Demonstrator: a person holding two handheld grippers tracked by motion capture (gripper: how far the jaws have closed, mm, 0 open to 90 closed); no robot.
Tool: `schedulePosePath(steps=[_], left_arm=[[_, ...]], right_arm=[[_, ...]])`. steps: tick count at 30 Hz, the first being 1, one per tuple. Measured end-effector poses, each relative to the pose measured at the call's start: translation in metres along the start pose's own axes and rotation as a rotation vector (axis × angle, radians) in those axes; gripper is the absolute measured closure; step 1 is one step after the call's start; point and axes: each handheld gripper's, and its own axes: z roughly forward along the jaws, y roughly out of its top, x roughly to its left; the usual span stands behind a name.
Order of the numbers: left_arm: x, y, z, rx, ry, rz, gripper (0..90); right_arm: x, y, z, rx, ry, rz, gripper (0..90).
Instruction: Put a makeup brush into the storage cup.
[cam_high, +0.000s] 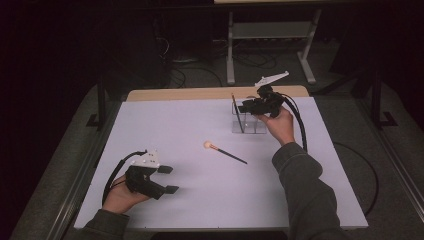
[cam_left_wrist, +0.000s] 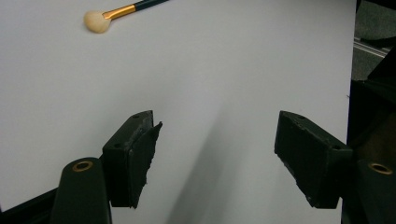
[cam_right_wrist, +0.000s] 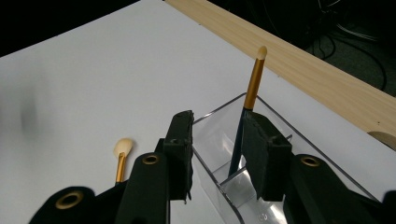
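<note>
- Lower left of the high view: the left gripper (cam_high: 169, 179) rests low over the white table (cam_high: 165, 125) with its jaws spread wide and nothing between them. In the left gripper view only bare tabletop lies between the two black pads.
- Centre of the high view: a makeup brush (cam_high: 225, 152) lies flat on the table, its pale round tuft toward the upper left and its thin dark handle running toward the lower right. It shows again at the top left of the left gripper view (cam_left_wrist: 122, 11), and at the lower left of the right gripper view (cam_right_wrist: 122, 157).
- Handling, as I judge it: this brush looks very light and stiff along the handle, with a soft tuft that would crush or splay if pinched. The handle is thin, smooth and round, so it may roll or slip. The gold ferrule just behind the tuft, or the handle right next to it, seems the best place to grip.
- Upper right of the high view: a clear organizer (cam_high: 248, 124) stands near the table's far wooden edge, with a second brush (cam_high: 237, 113) leaning upright in it, tip up.
- The right gripper (cam_high: 248, 106) hovers at the organizer's top. In the right gripper view its jaws stand partly apart around that brush's dark handle (cam_right_wrist: 238, 144), the pads not visibly pressing on it. The clear plastic looks rigid, light and easy to tip.
</note>
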Motion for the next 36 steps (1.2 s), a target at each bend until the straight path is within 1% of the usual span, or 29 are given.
schedulePosePath(steps=[5, 7, 8, 11, 12, 14, 20, 22, 29, 31, 33, 34, 36], left_arm=[[-0.001, 0.000, 0.000, -0.007, 0.001, -0.005, 28.4], [0.000, 0.000, 0.000, -0.007, 0.001, -0.003, 28.4], [-0.001, 0.000, 0.000, -0.012, -0.001, -0.010, 28.4], [0.000, 0.000, 0.000, -0.010, 0.000, -0.006, 28.4], [0.000, 0.000, 0.000, -0.010, 0.001, -0.006, 28.4], [0.001, 0.000, 0.000, -0.002, 0.005, 0.003, 28.4], [0.001, 0.000, -0.001, -0.001, 0.009, 0.002, 28.4], [0.001, -0.001, -0.001, -0.010, 0.006, -0.011, 28.4], [0.002, -0.001, -0.001, -0.012, 0.004, -0.006, 28.3], [0.002, -0.002, -0.001, -0.020, 0.003, -0.023, 28.2], [0.003, -0.003, -0.001, -0.023, 0.001, -0.022, 28.1], [0.003, -0.003, -0.001, -0.022, 0.001, -0.023, 28.0], [0.003, -0.003, -0.001, -0.019, 0.002, -0.020, 28.1]], right_arm=[[0.004, 0.000, -0.004, -0.009, 0.002, -0.015, 60.9], [0.005, -0.002, -0.006, -0.010, 0.001, -0.015, 60.5], [0.006, -0.002, -0.006, -0.006, 0.002, -0.010, 60.3], [0.007, -0.004, -0.009, -0.008, 0.004, -0.015, 59.9], [0.007, -0.004, -0.010, -0.008, 0.002, -0.010, 59.7], [0.008, -0.006, -0.011, -0.009, -0.003, -0.014, 59.4], [0.011, -0.006, -0.017, -0.012, 0.001, -0.013, 57.6], [0.012, -0.006, -0.019, -0.013, 0.007, -0.015, 56.9], [0.015, -0.008, -0.022, -0.017, 0.001, -0.017, 54.8], [0.016, -0.009, -0.023, -0.014, 0.005, -0.015, 53.9], [0.017, -0.011, -0.025, -0.014, 0.009, -0.009, 53.5], [0.016, -0.012, -0.024, -0.021, 0.010, -0.016, 53.1], [0.017, -0.015, -0.025, -0.012, 0.008, -0.015, 52.5]])
